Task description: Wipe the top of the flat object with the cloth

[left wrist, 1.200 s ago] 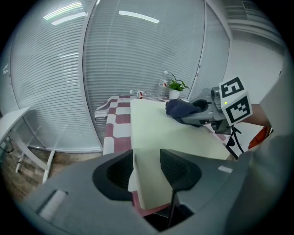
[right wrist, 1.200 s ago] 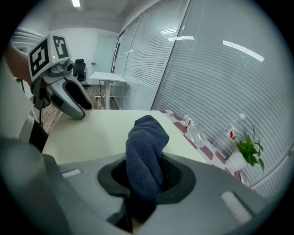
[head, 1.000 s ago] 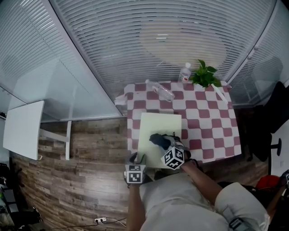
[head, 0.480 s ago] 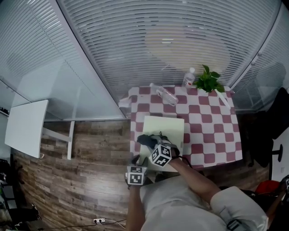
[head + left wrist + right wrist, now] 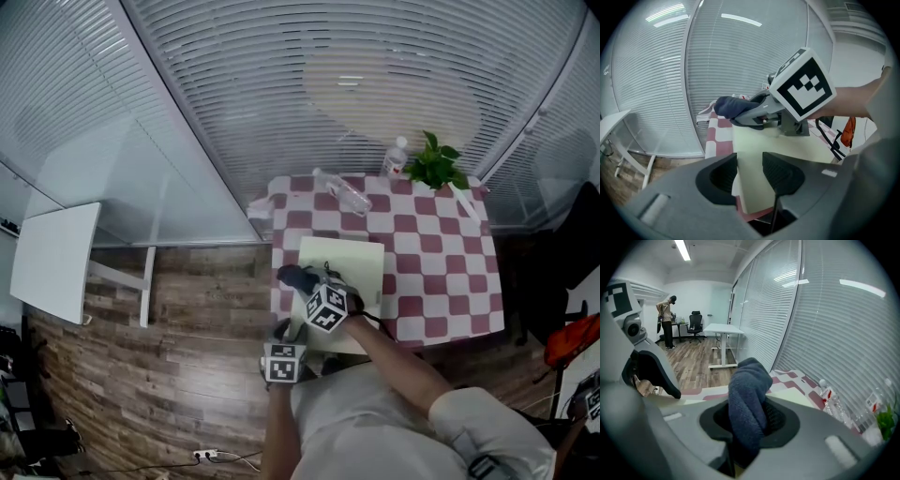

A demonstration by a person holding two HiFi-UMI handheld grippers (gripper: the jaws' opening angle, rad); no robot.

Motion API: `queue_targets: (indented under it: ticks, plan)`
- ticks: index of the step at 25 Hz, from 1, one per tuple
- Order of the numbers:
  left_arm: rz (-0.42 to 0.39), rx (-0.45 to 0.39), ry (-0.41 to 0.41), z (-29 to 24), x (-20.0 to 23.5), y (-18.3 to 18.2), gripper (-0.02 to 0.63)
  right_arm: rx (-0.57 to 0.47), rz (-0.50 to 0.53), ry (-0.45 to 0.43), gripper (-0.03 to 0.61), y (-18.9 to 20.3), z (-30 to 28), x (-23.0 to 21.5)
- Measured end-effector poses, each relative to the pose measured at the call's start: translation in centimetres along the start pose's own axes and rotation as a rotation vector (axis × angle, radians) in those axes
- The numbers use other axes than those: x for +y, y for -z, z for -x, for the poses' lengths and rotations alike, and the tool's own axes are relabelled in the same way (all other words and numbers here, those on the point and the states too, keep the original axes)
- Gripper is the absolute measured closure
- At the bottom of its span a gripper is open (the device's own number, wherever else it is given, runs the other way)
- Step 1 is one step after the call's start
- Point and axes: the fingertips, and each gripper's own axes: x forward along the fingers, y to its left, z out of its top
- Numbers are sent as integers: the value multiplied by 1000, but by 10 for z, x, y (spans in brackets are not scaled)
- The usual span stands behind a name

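Right gripper (image 5: pixel 751 422) now sits further left than a second ago, clenched mid-bunch on the soft, light cloth (image 5: pixel 292 276) at the left edge of the stiff flat board (image 5: pixel 362 266) on the checked table (image 5: pixel 441 281); left gripper (image 5: pixel 749 176), jaws spread, straddles the board's near-left edge, likely steadying it.

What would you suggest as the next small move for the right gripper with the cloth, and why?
Probably sweep the cloth rightward across the pale board: the right gripper holds it at the board's left edge, with the remaining top uncovered.
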Motion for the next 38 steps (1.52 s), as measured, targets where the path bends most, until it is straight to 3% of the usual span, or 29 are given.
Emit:
queue_targets:
  ticks: [24,38]
  plan:
    - [-37,9,-3,1,-2,-2,431,58,36,37,476,-8,-24,-57]
    - [-42,17,-21,0,-1,-2,431,89,-62,152,476,35,2,-111]
